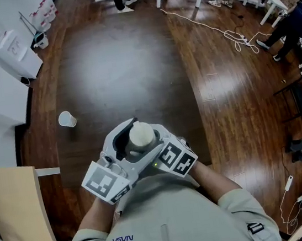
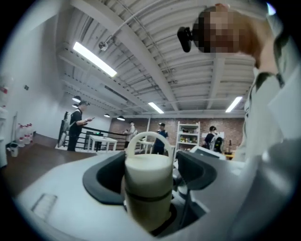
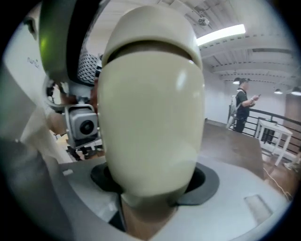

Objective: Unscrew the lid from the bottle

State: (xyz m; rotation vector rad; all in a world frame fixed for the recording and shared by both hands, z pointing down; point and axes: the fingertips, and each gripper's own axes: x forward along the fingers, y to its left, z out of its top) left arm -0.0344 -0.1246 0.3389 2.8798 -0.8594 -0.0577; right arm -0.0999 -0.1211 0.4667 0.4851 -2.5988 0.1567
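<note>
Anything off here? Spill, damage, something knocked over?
Nothing clearly wrong: the bottle looks intact with its lid on, and the table shows no spill. One maybe: the paper cup near the table's left edge might be lying on its side, but the head view's steep angle doesn't settle it.

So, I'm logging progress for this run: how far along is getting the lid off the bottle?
Done: the bottle is up in the right gripper, whose jaws clamp its body. In hand: the left gripper brackets the lid, jaws apart, not pressing it. Left: the lid looks fully seated, its seam closed, so all the unscrewing seems still to come.
</note>
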